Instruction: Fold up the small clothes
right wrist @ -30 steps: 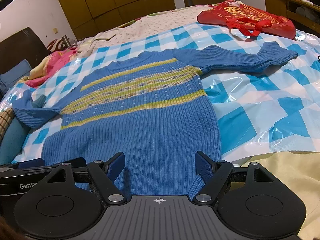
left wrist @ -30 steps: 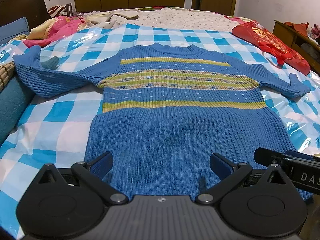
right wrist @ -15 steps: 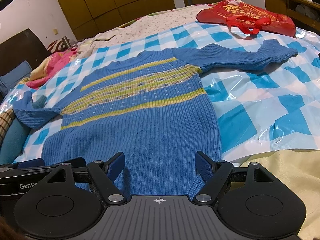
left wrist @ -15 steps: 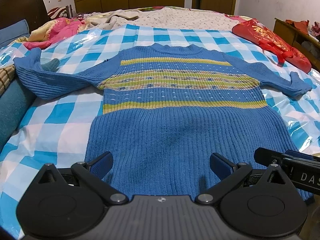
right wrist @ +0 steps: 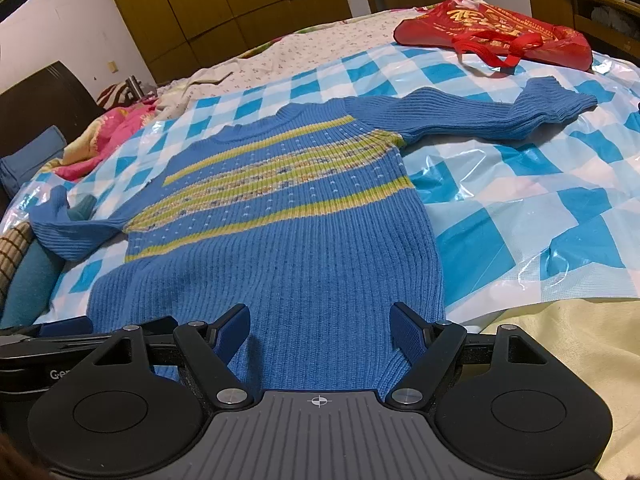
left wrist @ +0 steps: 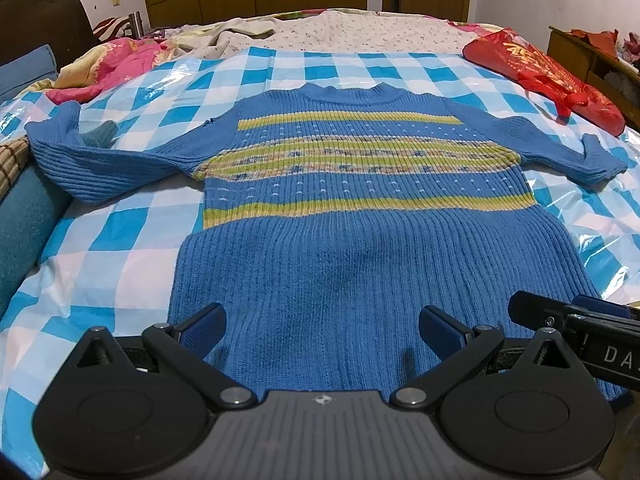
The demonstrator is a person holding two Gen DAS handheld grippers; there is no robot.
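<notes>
A blue ribbed sweater (left wrist: 352, 216) with yellow-green stripes lies flat, front up, on a blue-and-white checked cover, both sleeves spread sideways. It also shows in the right wrist view (right wrist: 288, 224). My left gripper (left wrist: 322, 330) is open over the hem, near its left corner. My right gripper (right wrist: 320, 330) is open over the hem near its right corner. The right gripper's body shows at the right edge of the left wrist view (left wrist: 580, 332).
A red bag (left wrist: 544, 76) lies at the far right of the bed, also in the right wrist view (right wrist: 492, 32). Pink bedding (left wrist: 116, 64) is bunched at the far left. A teal cushion (left wrist: 24, 232) sits at the left. Pale yellow cloth (right wrist: 560, 360) lies near right.
Both grippers have drifted slightly; the sweater lies as before. Both stay open.
</notes>
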